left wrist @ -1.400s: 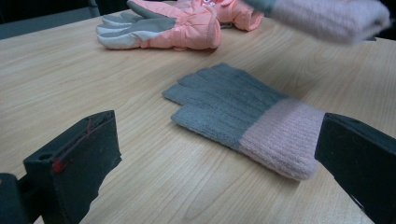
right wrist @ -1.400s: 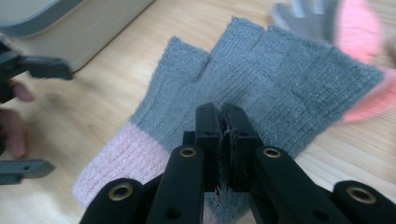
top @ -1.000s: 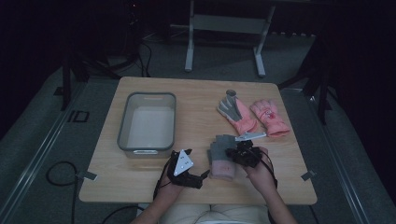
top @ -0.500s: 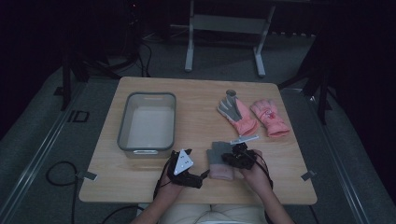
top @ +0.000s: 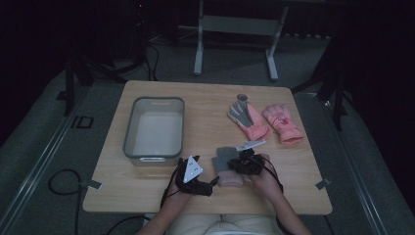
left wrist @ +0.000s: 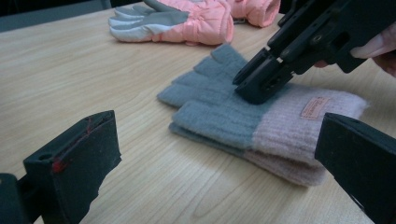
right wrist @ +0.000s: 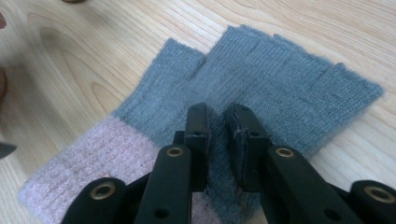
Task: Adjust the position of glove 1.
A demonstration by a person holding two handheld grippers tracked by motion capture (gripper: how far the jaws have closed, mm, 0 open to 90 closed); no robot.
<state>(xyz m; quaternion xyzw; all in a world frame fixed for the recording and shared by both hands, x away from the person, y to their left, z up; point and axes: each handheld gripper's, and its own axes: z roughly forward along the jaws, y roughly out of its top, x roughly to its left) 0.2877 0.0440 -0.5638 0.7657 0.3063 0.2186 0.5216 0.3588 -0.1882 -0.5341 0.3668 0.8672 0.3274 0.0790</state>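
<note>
Knit glove (top: 226,165), grey over the fingers and pale pink at the cuff, lying flat on the table (top: 205,105) just right of the clear bin (top: 154,128) and nearer the person than it. The right gripper (right wrist: 218,135) is clenched on a fold of the grey knit at mid-palm; the left gripper (top: 208,185) hangs released, jaws wide, below and right of the bin and just short of the cuff. Progress, as judged: the grasp is made but the glove is not yet lifted, and the bin holds nothing, so if the bin is the destination the carry and drop remain. Two padded pink gloves (top: 264,120) lie untouched, well to the right of the bin and farther from the person than the knit glove. The right gripper view shows the pinched ridge of fabric between the closed jaws, a detail too small to make out in the high view. The left gripper view shows the glove's edge in profile as two layers, which may be a second knit glove beneath; it also shows a small label (left wrist: 314,108) on the cuff and the right gripper pressing down from above. The high view alone relates glove, bin and pink gloves across the table.
</note>
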